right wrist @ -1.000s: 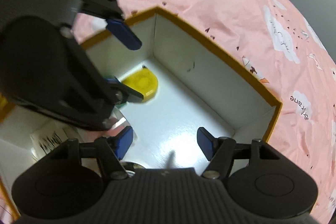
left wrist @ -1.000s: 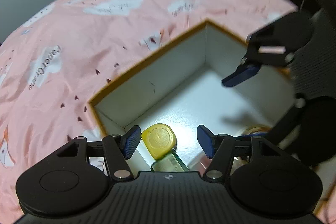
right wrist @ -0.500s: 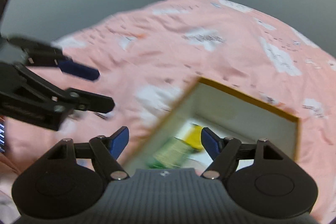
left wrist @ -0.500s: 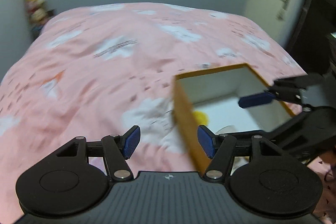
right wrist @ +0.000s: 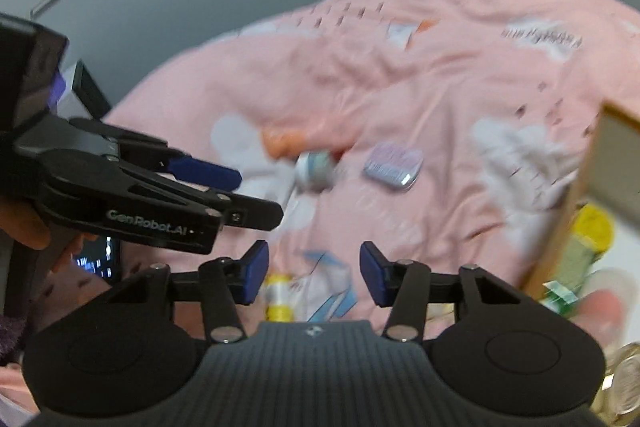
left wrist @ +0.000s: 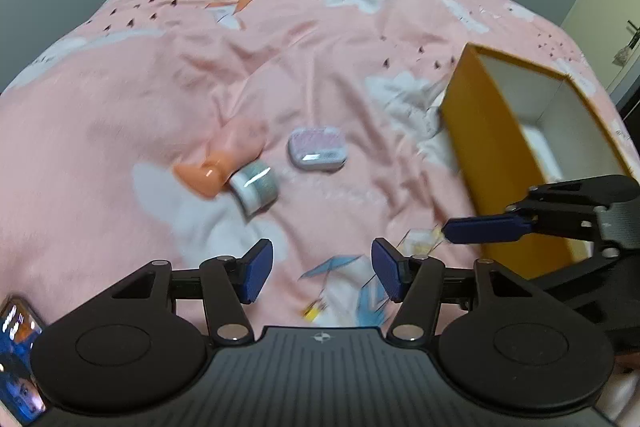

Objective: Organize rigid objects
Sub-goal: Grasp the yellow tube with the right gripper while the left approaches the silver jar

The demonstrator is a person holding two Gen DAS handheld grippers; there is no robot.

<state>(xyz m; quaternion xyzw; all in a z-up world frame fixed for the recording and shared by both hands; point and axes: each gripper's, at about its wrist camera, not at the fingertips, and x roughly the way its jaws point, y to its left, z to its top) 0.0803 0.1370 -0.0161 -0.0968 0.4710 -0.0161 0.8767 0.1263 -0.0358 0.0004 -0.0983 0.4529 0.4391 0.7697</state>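
My left claw [left wrist: 322, 275] hangs released and empty over the pink bedspread [left wrist: 160, 87], its blue pads spread wide; my right claw [right wrist: 312, 277] is likewise parted, gripping nothing. Ahead on the cloth lie the things not yet sorted: a small round jar [left wrist: 256, 189] on its side, touching an orange bottle [left wrist: 218, 163], and just right of them a flat pinkish case [left wrist: 318, 149]. To do this well, I judge, I should take one piece at a time, straddle it squarely with both pads and press down a little, since the soft bedding will give. At the far right stands the yellow-sided box [left wrist: 488, 131], white inside. The right view shows a yellow lid [right wrist: 594, 227], a green pack [right wrist: 576, 259] and other blurred items already in it.
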